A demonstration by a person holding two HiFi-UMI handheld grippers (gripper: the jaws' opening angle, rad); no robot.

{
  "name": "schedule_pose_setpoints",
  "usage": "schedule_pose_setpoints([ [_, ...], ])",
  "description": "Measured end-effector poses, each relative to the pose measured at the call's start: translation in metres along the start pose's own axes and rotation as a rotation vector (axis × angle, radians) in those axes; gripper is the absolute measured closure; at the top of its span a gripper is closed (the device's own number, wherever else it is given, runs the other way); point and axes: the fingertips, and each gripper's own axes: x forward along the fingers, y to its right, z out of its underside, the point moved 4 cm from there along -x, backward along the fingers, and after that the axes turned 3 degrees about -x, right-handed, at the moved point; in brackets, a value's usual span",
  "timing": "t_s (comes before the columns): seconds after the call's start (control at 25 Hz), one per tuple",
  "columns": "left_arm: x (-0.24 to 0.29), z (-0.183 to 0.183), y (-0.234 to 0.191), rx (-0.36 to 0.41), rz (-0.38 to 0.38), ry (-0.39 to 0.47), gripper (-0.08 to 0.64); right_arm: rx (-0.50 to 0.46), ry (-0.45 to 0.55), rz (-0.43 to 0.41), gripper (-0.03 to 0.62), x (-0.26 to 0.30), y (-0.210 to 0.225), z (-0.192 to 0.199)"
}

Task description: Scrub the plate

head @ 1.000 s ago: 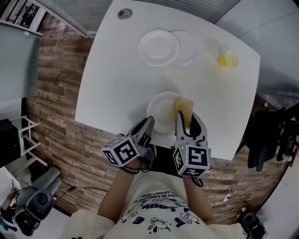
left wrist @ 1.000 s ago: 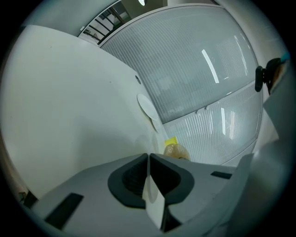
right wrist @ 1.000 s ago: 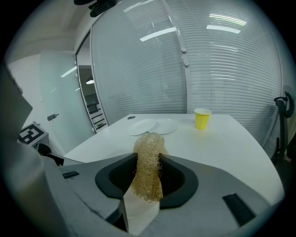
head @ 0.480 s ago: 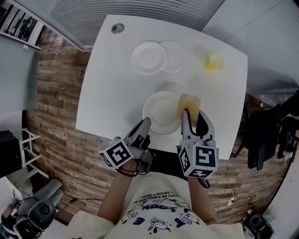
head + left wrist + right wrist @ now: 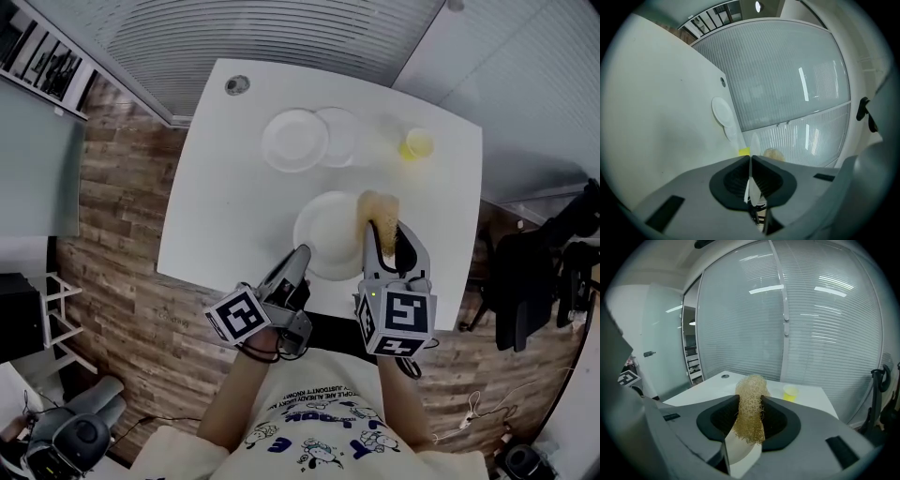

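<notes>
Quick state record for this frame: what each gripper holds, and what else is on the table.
left gripper: jaws shut on plate rim
right gripper: jaws shut on scrubber
scrubber vs plate: at plate's right edge; contact unclear
table: two overlapping plates and yellow cup at far side

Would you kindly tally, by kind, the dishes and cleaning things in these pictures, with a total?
Plates: 3 (held plate in the left gripper; far left plate; far right plate)
Yellow cup: 1
Mesh scrubber in the right gripper: 1
Total: 5
</notes>
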Motion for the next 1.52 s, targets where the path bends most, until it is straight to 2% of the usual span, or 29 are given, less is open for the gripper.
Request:
schedule_pose_setpoints([
  [0.56,-0.002,0.001,0.021,0.019,0.026,0.028,0.525,-0.06,0.044,-0.11,0.466,0.007,-0.033,-0.026],
  [1.04,-0.001,-0.01,0.022,0.018,0.04,0.064,0.525,-0.116,0.046,-0.21,0.466,0.006,-0.064,-0.024],
  [1.52,-0.003,-0.022,0.021,-0.015,0.031,0.101,0.525,-0.112,0.042,-0.273,0.466,-0.01,-0.079,-0.019],
])
